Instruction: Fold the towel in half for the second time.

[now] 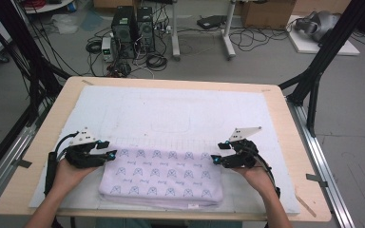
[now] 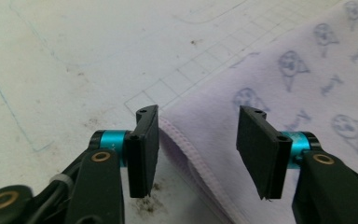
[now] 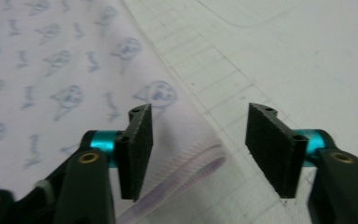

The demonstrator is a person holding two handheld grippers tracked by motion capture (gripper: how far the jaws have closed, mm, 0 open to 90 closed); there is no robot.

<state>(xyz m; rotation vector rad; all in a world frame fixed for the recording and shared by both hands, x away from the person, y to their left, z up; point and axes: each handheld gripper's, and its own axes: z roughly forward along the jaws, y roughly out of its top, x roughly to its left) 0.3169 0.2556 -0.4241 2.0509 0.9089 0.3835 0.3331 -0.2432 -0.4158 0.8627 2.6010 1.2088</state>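
A folded lilac towel (image 1: pixel 160 176) with a blue printed pattern lies on the white mat (image 1: pixel 171 109) near the table's front edge. My left gripper (image 1: pixel 108 148) hovers at the towel's far left corner, jaws apart. In the left gripper view that hemmed corner (image 2: pixel 186 140) lies between the pads (image 2: pixel 142 149) without touching them. My right gripper (image 1: pixel 217 153) is at the towel's far right corner, also open. In the right gripper view the layered towel edge (image 3: pixel 186 175) sits under the gap between the pads (image 3: pixel 270 149), free of them.
The mat covers a light wooden table (image 1: pixel 292 142) and carries a faint printed grid. Black frame posts (image 1: pixel 313 80) rise beside the table. On the floor beyond stand computer towers (image 1: pixel 133 28), cables and cardboard boxes (image 1: pixel 266 13).
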